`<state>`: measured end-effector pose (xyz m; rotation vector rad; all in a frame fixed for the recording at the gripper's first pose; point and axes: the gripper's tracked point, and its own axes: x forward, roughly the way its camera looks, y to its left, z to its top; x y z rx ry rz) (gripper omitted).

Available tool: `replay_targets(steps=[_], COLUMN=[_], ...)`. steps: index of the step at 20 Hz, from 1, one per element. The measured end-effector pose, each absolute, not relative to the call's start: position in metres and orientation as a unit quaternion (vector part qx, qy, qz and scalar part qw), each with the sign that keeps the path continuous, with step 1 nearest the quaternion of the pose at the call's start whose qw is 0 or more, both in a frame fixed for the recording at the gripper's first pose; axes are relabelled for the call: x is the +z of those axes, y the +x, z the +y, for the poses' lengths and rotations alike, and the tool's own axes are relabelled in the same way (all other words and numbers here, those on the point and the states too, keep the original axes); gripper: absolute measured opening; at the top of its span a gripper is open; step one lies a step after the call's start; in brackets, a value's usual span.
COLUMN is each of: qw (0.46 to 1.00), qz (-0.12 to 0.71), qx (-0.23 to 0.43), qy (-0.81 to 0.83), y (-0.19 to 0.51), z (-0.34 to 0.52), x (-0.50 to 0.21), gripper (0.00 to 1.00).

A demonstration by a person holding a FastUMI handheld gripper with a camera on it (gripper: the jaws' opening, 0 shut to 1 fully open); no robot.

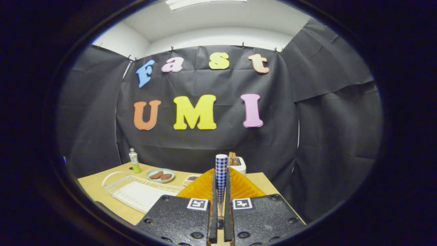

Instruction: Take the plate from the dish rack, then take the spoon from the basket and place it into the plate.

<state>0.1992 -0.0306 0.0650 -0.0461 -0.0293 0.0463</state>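
Note:
My gripper [221, 181] is shut on the spoon [221, 165]. Its blue-and-white checked handle stands upright between the two fingers and sticks out above their tips. Just behind the fingers, on both sides of them, spreads the ribbed amber plate [200, 188], low over the wooden table [92, 186]; the fingers hide its middle. The spoon's bowl end is hidden down between the fingers. To the left of the plate lies a white wire rack [136, 192] with a curved handle and a white mat in it.
Beyond the rack stand a small bottle with a green base [134, 160] and a pale green dish [160, 175] holding two brown pieces. A small white dish [193, 178] and a white toaster [237, 164] with bread sit behind the plate. Black cloth walls close the booth.

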Motion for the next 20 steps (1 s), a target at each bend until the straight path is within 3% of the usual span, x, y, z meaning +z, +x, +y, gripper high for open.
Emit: replay_targets(steps=[11, 20], qw=[0.994, 0.996], qz=[0.006, 0.049], qx=[0.107, 0.072], qy=[-0.012, -0.026], y=[0.124, 0.13], z=[0.121, 0.137], x=[-0.048, -0.127], gripper=[0.13, 0.15])
